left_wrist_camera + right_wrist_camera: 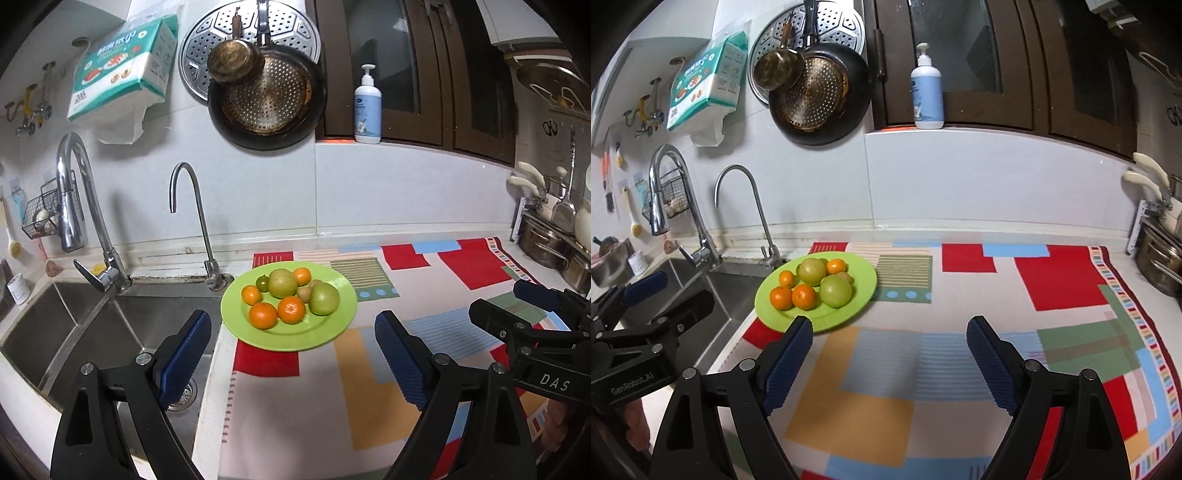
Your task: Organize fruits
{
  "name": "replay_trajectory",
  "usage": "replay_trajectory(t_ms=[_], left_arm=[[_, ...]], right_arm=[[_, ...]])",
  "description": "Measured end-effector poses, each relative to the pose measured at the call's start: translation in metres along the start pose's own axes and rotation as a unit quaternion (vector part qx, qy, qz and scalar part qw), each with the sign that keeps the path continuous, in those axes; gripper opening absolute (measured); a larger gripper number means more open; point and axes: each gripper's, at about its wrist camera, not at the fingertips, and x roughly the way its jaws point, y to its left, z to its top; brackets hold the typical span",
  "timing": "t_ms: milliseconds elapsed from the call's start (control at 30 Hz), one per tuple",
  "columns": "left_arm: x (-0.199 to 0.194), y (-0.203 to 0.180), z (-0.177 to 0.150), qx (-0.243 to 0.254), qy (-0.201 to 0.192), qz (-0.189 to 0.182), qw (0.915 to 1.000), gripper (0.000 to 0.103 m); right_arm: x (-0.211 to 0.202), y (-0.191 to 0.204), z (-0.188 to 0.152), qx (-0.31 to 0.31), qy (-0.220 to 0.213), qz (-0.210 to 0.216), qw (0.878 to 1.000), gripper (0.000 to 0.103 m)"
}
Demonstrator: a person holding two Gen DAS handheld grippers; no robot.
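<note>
- Both grippers, left gripper [291, 354] and right gripper [890, 354], hang spread wide and empty.
- The green plate [332, 328] sits at the counter's sink-side edge; approach one orange [263, 315] from above, avoiding neighbours.

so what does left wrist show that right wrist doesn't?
Only left wrist: the sink drain, the small dark green fruit on the plate, and the right hand-held gripper from the side. Only right wrist: the mat's far right patterned border and the left hand-held gripper from the side. Both: green plate of fruit, two faucets, hanging pans, pump bottle.
</note>
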Motion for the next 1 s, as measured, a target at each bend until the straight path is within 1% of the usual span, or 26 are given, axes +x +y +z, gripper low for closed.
replay_trajectory(t_ms=[567, 700, 900, 1000], left_arm=[[-0.08, -0.036, -0.016, 0.007, -0.035, 0.006, 0.9994, 0.098], [-0.098, -0.042, -0.019, 0.006, -0.045, 0.008, 0.9989, 0.101], [-0.12, -0.051, -0.022, 0.007, -0.055, 0.008, 0.9984, 0.103], [-0.128, -0.054, -0.024, 0.007, -0.057, 0.004, 0.9984, 0.103]], right_arm=[[-0.09, -0.023, -0.027, 0.001, -0.031, -0.015, 0.999, 0.086], [-0.109, -0.027, -0.032, 0.001, -0.038, -0.018, 0.999, 0.086], [-0.133, -0.031, -0.039, 0.003, -0.05, -0.021, 0.999, 0.086], [-0.142, -0.032, -0.042, 0.004, -0.052, -0.022, 0.998, 0.088]])
